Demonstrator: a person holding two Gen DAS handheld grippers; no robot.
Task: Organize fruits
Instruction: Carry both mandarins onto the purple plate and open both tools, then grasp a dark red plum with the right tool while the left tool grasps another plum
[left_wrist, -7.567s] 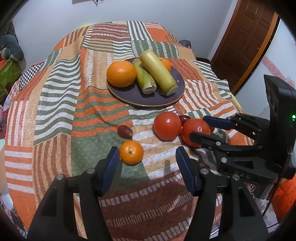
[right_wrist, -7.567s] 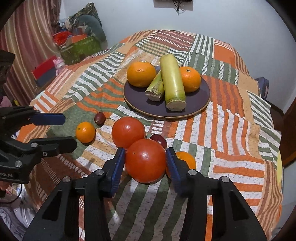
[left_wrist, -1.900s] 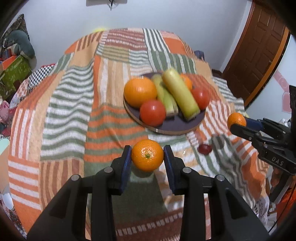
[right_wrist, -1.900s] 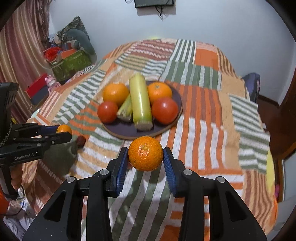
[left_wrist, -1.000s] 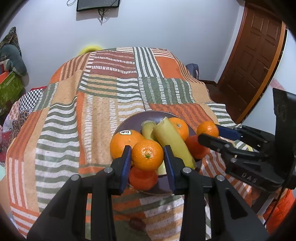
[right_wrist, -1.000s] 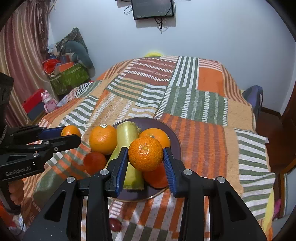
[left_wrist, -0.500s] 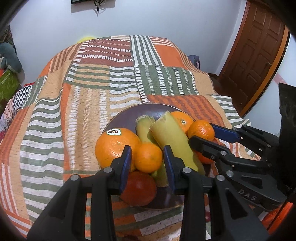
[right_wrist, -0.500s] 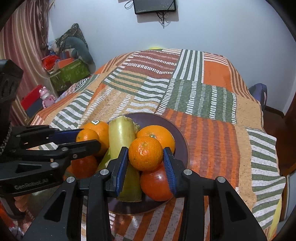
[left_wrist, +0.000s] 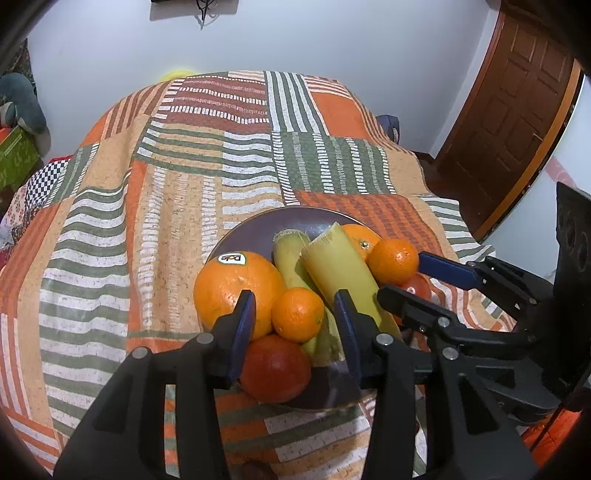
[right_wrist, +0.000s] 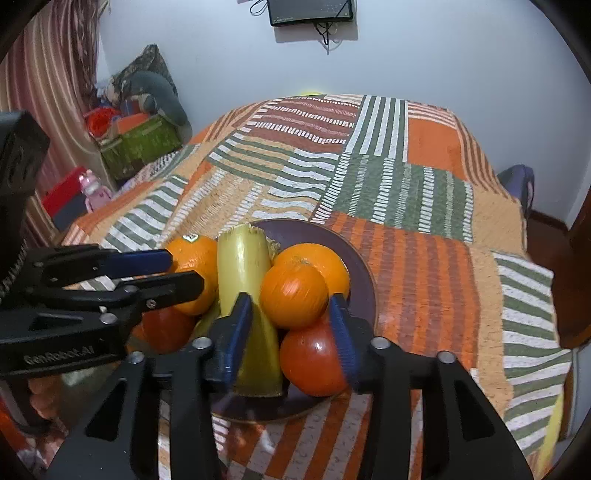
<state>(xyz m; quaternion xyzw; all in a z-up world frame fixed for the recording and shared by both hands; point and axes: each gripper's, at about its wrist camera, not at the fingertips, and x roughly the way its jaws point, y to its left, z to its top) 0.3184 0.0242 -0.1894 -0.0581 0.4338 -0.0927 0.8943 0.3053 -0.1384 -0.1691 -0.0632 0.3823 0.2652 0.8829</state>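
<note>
A dark round plate (left_wrist: 258, 230) (right_wrist: 356, 266) on the patchwork cloth holds a big orange (left_wrist: 236, 286), two pale green stalks (left_wrist: 341, 275) (right_wrist: 245, 273), another orange (right_wrist: 319, 260) and two tomatoes (left_wrist: 275, 369) (right_wrist: 314, 358). My left gripper (left_wrist: 295, 314) is open, with a small mandarin (left_wrist: 298, 314) resting on the pile between its fingers. My right gripper (right_wrist: 290, 314) is open, with a second mandarin (right_wrist: 293, 295) blurred between its fingers above a tomato. Each gripper shows in the other view (left_wrist: 402, 275) (right_wrist: 181, 269).
The patchwork cloth (left_wrist: 184, 184) covers a round table. A brown door (left_wrist: 517, 129) stands at the right. Boxes and toys (right_wrist: 136, 140) lie by the far left wall. A small dark fruit (left_wrist: 255, 470) lies on the cloth near the front edge.
Both grippers have opened wider over the plate and let go of their mandarins. The left mandarin rests on the pile; the right one is blurred and moving down.
</note>
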